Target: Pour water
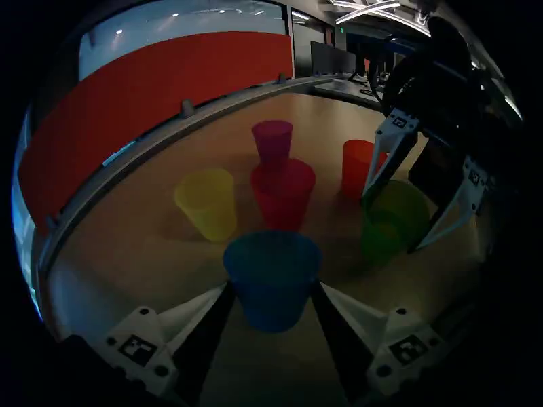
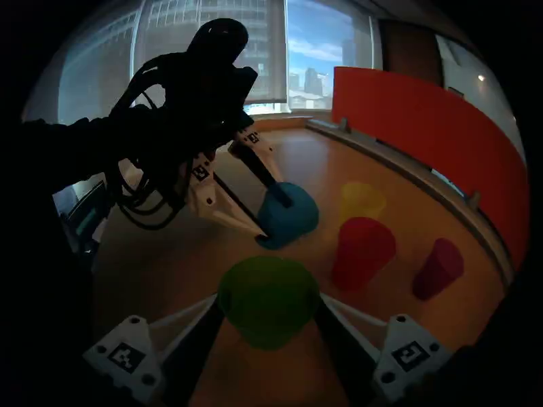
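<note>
Blue cup [image 1: 271, 268] pinched by left gripper [image 1: 271, 286], green cup [image 2: 268, 288] by right gripper [image 2: 268, 300] — contents unclear

Cups are spread across the desk [image 1: 136, 251]. Nearest, the near cup [image 1: 271, 278] sits between the fingers of the left gripper [image 1: 271, 286], touching both. Directly behind it stands the middle cup [image 1: 282, 193], and behind that the far cup [image 1: 273, 141], the three in one line. The left cup [image 1: 207, 203] stands just beside the middle cup, on its left. To the right, the right cup [image 1: 400, 203] sits between the fingers of the right gripper [image 1: 390, 224], with the far right cup [image 1: 356, 166] just behind it. A partition panel [image 1: 156, 95] runs along the desk's far left edge.
</note>
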`<action>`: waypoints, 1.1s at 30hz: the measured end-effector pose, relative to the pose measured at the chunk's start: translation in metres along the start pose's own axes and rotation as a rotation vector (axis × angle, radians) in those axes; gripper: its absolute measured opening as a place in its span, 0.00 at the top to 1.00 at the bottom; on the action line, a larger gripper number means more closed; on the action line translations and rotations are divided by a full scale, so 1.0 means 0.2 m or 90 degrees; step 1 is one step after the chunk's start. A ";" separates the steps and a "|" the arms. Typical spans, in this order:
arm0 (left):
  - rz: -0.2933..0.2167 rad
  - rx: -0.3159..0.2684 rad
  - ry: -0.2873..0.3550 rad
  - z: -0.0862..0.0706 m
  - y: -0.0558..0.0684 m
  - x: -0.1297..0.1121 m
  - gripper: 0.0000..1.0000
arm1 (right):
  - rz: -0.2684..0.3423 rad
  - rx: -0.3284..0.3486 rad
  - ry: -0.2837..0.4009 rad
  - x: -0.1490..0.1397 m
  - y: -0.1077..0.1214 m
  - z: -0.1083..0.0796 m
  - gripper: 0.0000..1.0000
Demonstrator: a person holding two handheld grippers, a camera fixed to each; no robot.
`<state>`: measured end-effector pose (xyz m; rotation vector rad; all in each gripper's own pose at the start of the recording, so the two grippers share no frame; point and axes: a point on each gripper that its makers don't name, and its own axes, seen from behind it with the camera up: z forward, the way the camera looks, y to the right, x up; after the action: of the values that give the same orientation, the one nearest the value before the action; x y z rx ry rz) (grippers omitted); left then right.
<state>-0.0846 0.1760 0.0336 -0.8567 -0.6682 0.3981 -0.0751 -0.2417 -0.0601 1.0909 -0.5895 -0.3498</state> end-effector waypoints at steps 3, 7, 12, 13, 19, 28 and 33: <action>0.000 -0.001 -0.001 0.00 0.01 -0.01 0.20 | 0.001 0.000 0.000 0.00 0.00 0.01 0.10; 0.002 0.000 0.004 0.00 0.01 -0.02 0.20 | 0.002 0.000 -0.001 -0.01 0.00 0.02 0.10; -0.003 -0.001 0.008 -0.01 0.01 -0.04 0.19 | 0.002 -0.001 -0.005 -0.02 0.01 0.03 0.10; -0.004 -0.001 0.008 -0.01 0.01 -0.04 0.19 | 0.002 -0.002 -0.005 -0.02 0.01 0.03 0.10; -0.008 -0.007 -0.001 -0.04 0.02 -0.09 0.19 | -0.001 -0.003 -0.007 -0.03 0.00 0.04 0.10; -0.004 -0.003 -0.014 -0.04 0.02 -0.15 0.19 | 0.001 -0.004 -0.008 -0.03 -0.01 0.06 0.10; 0.009 0.001 -0.024 -0.05 0.02 -0.17 0.17 | 0.004 -0.006 -0.010 -0.05 0.00 0.07 0.10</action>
<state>-0.1040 0.1537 0.0124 -0.8548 -0.6969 0.4287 -0.0908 -0.2463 -0.0588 1.0781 -0.6050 -0.3555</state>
